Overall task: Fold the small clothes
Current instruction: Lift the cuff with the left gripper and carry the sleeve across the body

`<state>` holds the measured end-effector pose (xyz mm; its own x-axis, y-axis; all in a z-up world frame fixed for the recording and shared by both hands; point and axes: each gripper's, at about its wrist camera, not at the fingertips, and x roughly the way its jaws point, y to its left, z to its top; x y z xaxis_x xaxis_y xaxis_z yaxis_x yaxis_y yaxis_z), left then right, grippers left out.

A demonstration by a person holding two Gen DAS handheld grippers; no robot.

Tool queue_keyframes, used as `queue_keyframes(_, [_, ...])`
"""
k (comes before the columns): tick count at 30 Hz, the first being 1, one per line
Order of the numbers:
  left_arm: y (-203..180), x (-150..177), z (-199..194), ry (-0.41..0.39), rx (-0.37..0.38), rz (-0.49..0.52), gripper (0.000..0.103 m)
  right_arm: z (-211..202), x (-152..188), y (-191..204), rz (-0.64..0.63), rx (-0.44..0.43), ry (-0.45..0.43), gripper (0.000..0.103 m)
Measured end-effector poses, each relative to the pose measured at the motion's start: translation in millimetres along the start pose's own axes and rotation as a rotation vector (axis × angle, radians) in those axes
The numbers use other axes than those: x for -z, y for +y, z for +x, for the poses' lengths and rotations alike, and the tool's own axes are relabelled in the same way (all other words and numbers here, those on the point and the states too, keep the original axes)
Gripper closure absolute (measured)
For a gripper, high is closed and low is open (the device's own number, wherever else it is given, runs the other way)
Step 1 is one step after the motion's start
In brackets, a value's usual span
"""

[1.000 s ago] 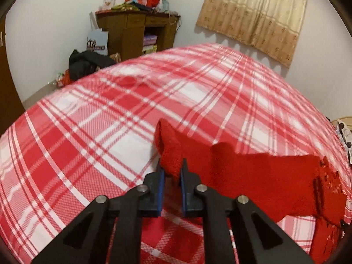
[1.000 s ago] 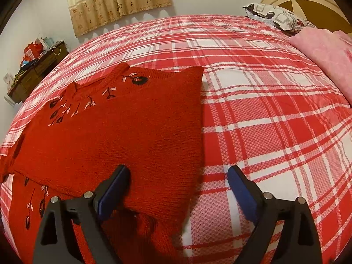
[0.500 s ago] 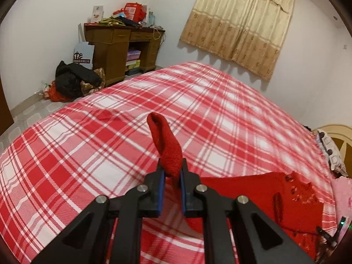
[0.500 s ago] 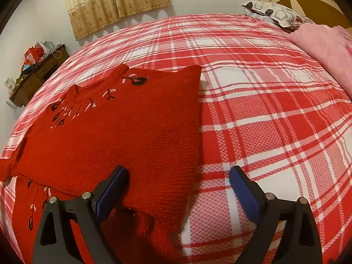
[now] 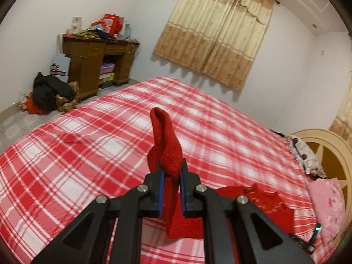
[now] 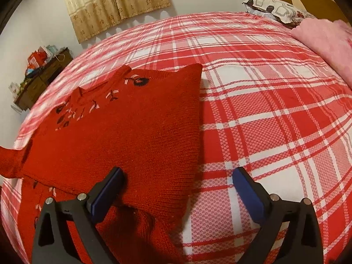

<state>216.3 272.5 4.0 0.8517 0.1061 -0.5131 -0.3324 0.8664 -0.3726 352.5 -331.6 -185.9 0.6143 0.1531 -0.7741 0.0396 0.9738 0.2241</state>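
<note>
A red knitted sweater with embroidered flowers lies on the red plaid bed, one side folded over. My left gripper is shut on the sweater's sleeve, held up above the bed, with the cuff poking up past the fingertips. The sweater's body lies low on the right in that view. My right gripper hovers over the sweater's near folded edge. Its jaws are opening and stand wide; the knit lies below them and the pads do not press on it.
A pink cloth and a patterned pillow lie at the head of the bed. Past the bed's far side stand a cluttered wooden desk and a dark pile of clothes on the floor.
My left gripper has risen with the sleeve, lifting it off the bed, and now looks more across the room. The right gripper's jaws have spread a little wider in place.
</note>
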Motion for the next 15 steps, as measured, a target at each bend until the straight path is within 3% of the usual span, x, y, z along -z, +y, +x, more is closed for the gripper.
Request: queue_keyframes(15, [-87.5,-16.2,1.2,-0.016,0.133,0.027,0.091,-9.9,0.5,-21.7,0.122,-0.15,-0.054,0.003])
